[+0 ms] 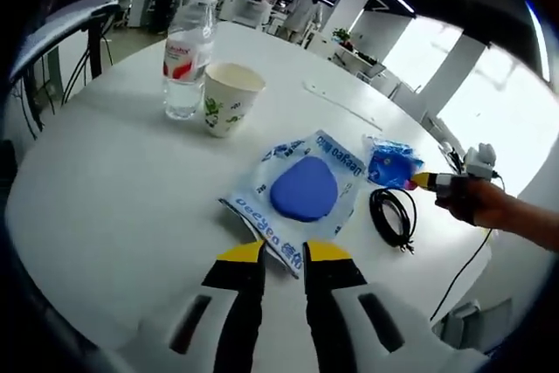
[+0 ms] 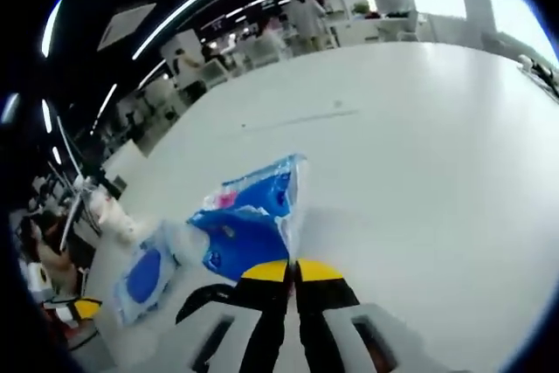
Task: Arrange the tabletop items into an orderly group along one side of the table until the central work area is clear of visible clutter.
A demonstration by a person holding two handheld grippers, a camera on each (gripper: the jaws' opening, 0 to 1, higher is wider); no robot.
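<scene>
A clear packet holding a blue oval pad [image 1: 303, 188] lies flat on the white table [image 1: 113, 207]. Its near corner sits in the gap between my left gripper's [image 1: 284, 255] yellow-tipped jaws, which stand apart. The same pad packet [image 2: 144, 277] appears low on the left in the right gripper view. A small blue packet [image 1: 390, 163] lies just right of it. My right gripper [image 1: 425, 181], held by a hand, is at that packet's edge. In the right gripper view its jaws [image 2: 293, 270] are closed together on the small blue packet [image 2: 244, 238].
A water bottle [image 1: 186, 58] and a paper cup [image 1: 229, 98] stand together at the far left. A coiled black cable [image 1: 393, 214] lies near the table's right edge. A thin white strip [image 1: 341, 104] lies farther back. People and desks fill the room beyond.
</scene>
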